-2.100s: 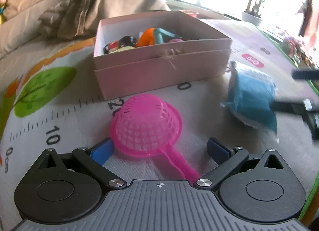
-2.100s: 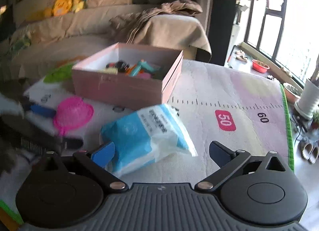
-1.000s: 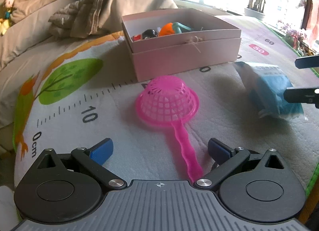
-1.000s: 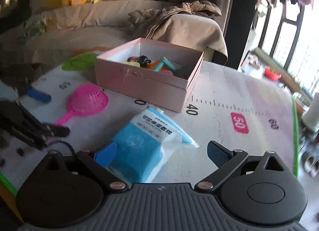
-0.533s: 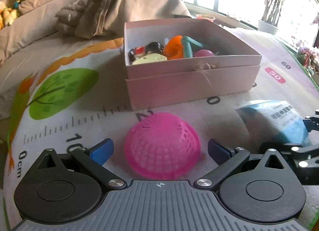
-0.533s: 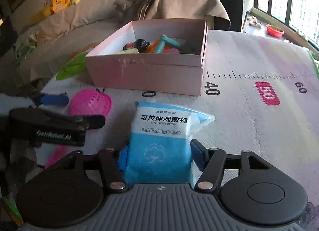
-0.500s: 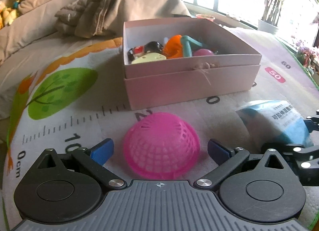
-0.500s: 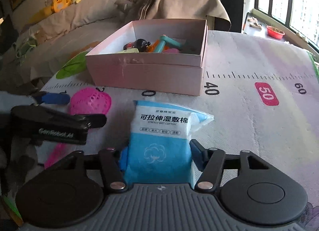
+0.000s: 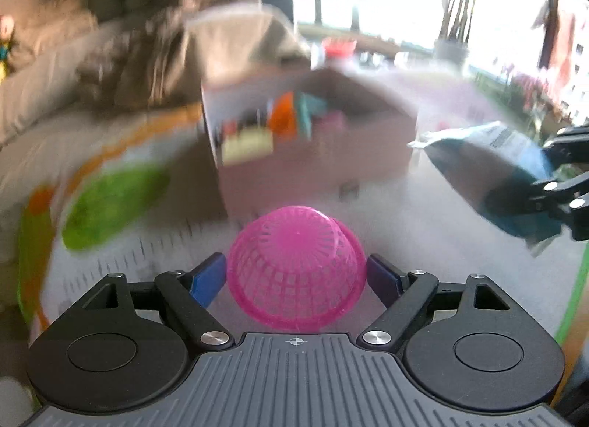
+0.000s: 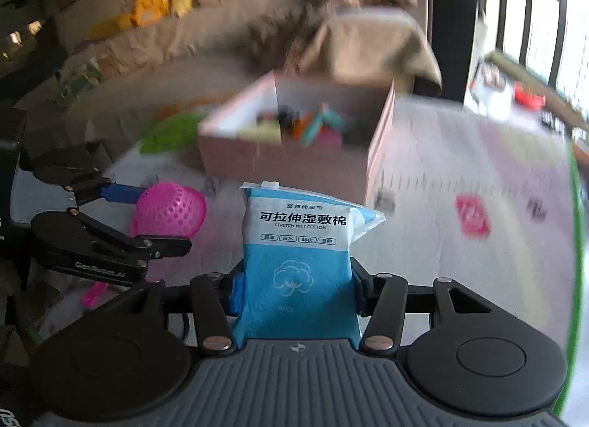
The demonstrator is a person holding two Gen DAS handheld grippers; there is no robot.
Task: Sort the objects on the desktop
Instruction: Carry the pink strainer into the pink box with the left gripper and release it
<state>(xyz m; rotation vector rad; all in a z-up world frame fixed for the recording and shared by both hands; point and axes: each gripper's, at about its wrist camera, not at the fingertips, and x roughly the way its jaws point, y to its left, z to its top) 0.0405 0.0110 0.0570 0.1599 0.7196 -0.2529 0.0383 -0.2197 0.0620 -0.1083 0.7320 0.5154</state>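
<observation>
Half a second before, both tools were low over the mat; now both had come up, and the whole room behind them smeared with the motion. The left gripper [image 9: 296, 276] had clenched on the pink strainer [image 9: 296, 266], its 2 blue pads pressed to either side of the upturned mesh bowl, where a moment earlier they stood wide of it. The right gripper [image 10: 296, 289] was grasping the blue wet-cotton pack [image 10: 298, 261] by its lower half, label end pointing ahead. From the right wrist view the strainer [image 10: 169, 210] hung to the left of the pack, apart from it, its handle end [image 10: 95, 294] trailing down below the left tool.

So both loose things looked to be off the mat [image 10: 460, 272] and in hand. I judged the pickup done and the carry to the pink box [image 10: 294, 163] under way.

The box sat on the far side of the mat, open, already holding a heap of small toys [image 10: 305, 126]. Behind it lay a draped sofa [image 10: 371, 40], blurred. Nothing stood between either tool and the box. The risk I saw was the 2 loads meeting over the opening, and the round bowl slipping from a light side pinch.
</observation>
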